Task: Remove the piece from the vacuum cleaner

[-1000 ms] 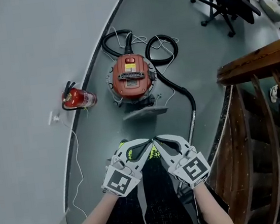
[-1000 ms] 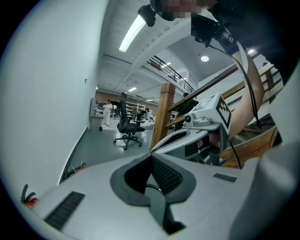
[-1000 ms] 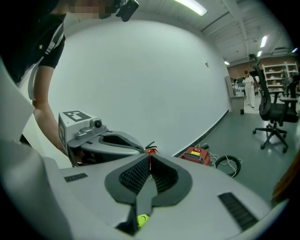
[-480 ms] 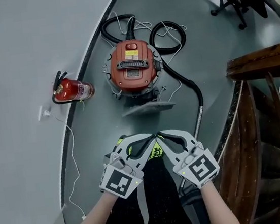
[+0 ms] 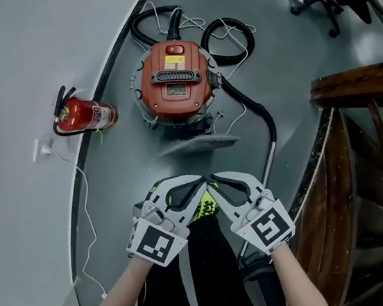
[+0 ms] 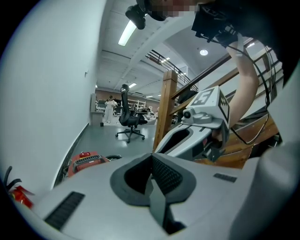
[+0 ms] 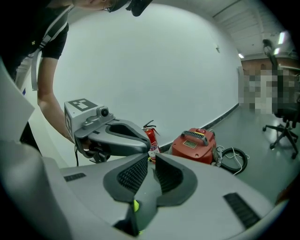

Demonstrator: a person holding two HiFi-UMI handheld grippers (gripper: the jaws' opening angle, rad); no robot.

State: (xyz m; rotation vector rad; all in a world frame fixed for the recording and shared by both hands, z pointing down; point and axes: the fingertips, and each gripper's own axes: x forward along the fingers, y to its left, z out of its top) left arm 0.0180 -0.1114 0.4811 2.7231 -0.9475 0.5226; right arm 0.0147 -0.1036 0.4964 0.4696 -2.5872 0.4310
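Both grippers have come down toward the floor, and the right jaws have just been opening a crack with nothing between them.

Head view: the left gripper and right gripper hang tip to tip, well short of the vacuum. It sits at the floor's wall edge with its hose looped behind. A flat grey piece on its near side is probably the target. An extinguisher lies beside the vacuum, and a railing crowds the right.

Left gripper view: jaws together, empty.

Right gripper view: jaws barely apart and aimed at the vacuum, ready to reach.

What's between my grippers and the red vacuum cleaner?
In the head view, a flat grey piece beside the vacuum cleaner, then bare floor. The right gripper's jaws have just been opening, empty.
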